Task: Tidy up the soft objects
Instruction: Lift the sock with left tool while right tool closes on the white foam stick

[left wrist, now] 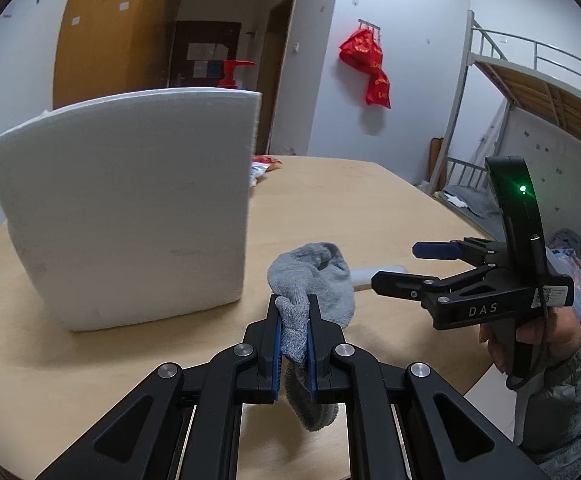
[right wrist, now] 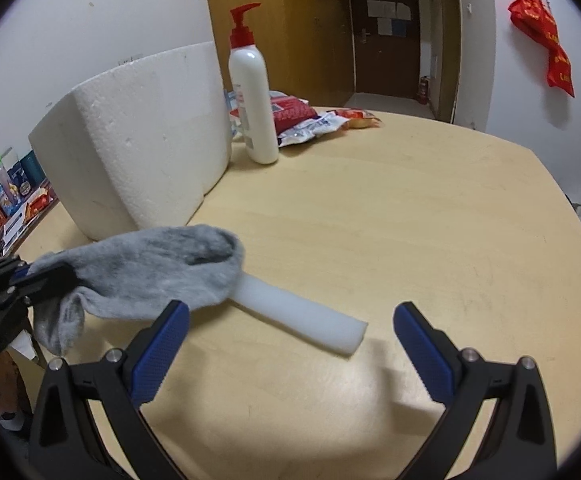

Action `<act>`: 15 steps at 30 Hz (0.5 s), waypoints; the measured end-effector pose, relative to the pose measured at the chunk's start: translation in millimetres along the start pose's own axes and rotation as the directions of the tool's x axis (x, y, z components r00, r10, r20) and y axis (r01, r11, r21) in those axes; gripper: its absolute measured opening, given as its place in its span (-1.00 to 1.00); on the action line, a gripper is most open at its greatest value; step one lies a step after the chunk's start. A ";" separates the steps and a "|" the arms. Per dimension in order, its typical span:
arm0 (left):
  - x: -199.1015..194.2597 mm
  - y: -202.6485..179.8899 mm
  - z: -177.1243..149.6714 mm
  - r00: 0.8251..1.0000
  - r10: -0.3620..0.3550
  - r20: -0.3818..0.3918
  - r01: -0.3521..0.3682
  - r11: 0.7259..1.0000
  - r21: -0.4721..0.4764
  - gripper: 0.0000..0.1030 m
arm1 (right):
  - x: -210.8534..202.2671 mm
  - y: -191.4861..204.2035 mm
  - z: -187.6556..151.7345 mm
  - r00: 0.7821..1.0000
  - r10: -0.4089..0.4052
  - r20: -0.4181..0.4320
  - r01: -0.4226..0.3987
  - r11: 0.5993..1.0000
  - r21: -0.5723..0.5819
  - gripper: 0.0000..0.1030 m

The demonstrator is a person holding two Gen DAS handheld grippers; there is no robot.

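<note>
My left gripper [left wrist: 293, 304] is shut on a grey sock [left wrist: 314, 280], which hangs limp from its blue pads above the table. The right wrist view shows the same sock [right wrist: 150, 272] held at the far left by the left gripper [right wrist: 46, 274], draped over one end of a white foam stick [right wrist: 302, 318] lying on the table. My right gripper [right wrist: 290, 316] stands open just above and in front of that stick, nothing between its fingers. From the left wrist view the right gripper [left wrist: 396, 266] is to the right of the sock, open, with the stick [left wrist: 374, 274] behind it.
A big white foam box [left wrist: 130, 208] stands on the wooden table [right wrist: 410, 208], left of the sock. Behind it are a white pump bottle [right wrist: 252, 100] with a red top and several snack packets [right wrist: 310, 118]. A person's hand and sleeve [left wrist: 546, 344] hold the right gripper.
</note>
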State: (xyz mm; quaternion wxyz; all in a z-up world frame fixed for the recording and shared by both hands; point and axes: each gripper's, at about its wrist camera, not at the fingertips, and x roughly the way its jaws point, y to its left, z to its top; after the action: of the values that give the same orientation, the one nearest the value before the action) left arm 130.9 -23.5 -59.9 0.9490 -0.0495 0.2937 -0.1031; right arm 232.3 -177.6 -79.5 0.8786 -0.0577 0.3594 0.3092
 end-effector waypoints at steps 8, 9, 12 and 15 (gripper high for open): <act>-6.5 7.6 -0.5 1.000 0.001 0.008 0.000 1.000 -0.026 -0.80 | 12.6 -1.1 4.1 0.999 0.009 -0.053 -0.011 0.999 -0.034 0.99; -7.0 8.4 -1.6 1.000 0.001 0.008 0.000 1.000 -0.026 -0.80 | 12.6 -0.9 4.1 0.998 0.012 -0.056 -0.014 0.999 -0.039 0.99; -6.6 8.9 -3.0 1.000 -0.007 0.005 0.008 0.999 -0.037 -0.80 | 13.9 0.3 4.2 0.997 0.026 -0.072 -0.030 0.998 -0.060 0.93; -4.7 6.6 -1.8 1.000 -0.014 -0.003 0.013 0.999 -0.042 -0.80 | 17.4 0.0 4.8 0.994 0.030 -0.103 -0.038 0.996 -0.075 0.61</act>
State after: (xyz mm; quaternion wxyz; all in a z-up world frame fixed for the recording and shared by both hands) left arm 127.1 -16.0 -59.8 0.9467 -0.0711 0.2968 -0.1033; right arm 244.7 -167.2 -87.6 0.8509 -0.1010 0.3924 0.3342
